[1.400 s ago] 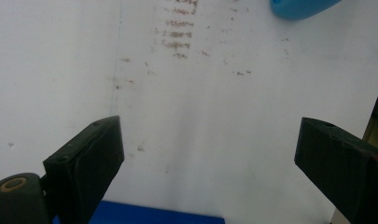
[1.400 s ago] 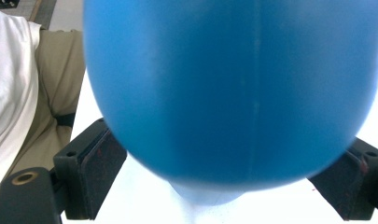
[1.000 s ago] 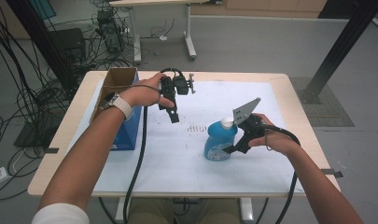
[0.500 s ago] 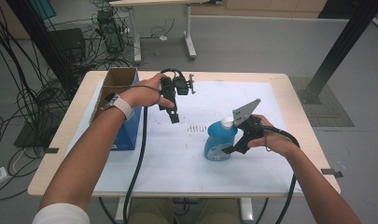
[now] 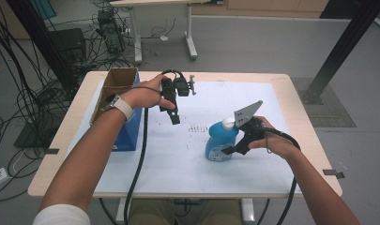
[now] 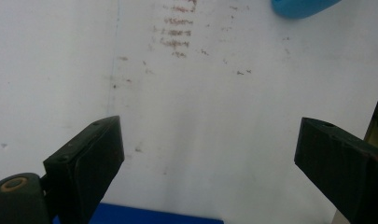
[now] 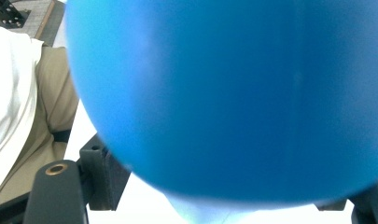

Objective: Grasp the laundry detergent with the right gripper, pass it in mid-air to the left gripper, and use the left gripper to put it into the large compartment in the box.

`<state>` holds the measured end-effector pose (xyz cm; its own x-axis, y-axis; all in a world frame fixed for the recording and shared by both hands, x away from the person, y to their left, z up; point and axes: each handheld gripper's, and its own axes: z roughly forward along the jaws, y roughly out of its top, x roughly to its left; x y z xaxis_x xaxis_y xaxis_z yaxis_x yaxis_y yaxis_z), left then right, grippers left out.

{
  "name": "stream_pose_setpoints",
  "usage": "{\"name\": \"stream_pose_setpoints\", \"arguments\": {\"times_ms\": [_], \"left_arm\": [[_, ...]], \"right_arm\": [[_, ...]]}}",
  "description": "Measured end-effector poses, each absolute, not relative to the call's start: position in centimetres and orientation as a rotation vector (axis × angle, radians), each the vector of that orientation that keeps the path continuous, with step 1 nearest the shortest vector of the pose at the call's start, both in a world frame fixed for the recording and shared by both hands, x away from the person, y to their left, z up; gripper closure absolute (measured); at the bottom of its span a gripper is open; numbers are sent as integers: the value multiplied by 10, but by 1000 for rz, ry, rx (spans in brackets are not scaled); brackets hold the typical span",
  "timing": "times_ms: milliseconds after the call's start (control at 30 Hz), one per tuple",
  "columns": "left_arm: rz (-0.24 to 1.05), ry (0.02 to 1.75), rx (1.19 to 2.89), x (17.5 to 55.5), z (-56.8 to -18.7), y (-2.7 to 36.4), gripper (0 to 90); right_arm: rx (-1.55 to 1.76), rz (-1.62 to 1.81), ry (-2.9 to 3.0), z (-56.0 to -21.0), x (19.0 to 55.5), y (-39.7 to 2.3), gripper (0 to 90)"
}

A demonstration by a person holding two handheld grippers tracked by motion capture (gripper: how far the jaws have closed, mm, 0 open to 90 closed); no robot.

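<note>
Bottle: blue bottle (image 5: 219, 143) with a white cap (image 5: 229, 123) stands upright on the white sheet (image 5: 178, 159), right of the desk's middle and toward the near side; in the right gripper view its blue body (image 7: 233, 93) sits very close to the camera.
Right gripper: right gripper (image 5: 230, 150) comes at the bottle from the right, low on its body, with the grey plate above it. Its jaws have just been closing with the bottle between them; whether the pads already press on the plastic is hard to tell, since the bottle hides them, so the grip may not be firm.
Left gripper: left gripper (image 5: 174, 119) is held above the sheet, left of the bottle and farther away, tilted downward. In the left gripper view its jaws stand wide apart with nothing between them, and an edge of the bottle (image 6: 301, 7) shows at the top.
Desk: pale wooden desk (image 5: 295, 108) covered largely by the white sheet, which bears faint reddish marks (image 5: 197, 128) near the middle.
Box: open cardboard box (image 5: 113, 89) with a blue side stands at the far left of the desk, just beside the left forearm.
</note>
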<state>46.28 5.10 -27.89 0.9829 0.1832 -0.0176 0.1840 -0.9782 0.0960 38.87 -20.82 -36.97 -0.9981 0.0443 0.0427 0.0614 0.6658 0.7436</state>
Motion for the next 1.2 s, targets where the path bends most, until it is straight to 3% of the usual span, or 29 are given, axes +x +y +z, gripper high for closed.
{"name": "stream_pose_setpoints", "arguments": {"times_ms": [1200], "left_arm": [[-19,286,3036,464,-282,52,86]], "right_arm": [[-112,-1349,-2815,-380,389,-211,275]]}}
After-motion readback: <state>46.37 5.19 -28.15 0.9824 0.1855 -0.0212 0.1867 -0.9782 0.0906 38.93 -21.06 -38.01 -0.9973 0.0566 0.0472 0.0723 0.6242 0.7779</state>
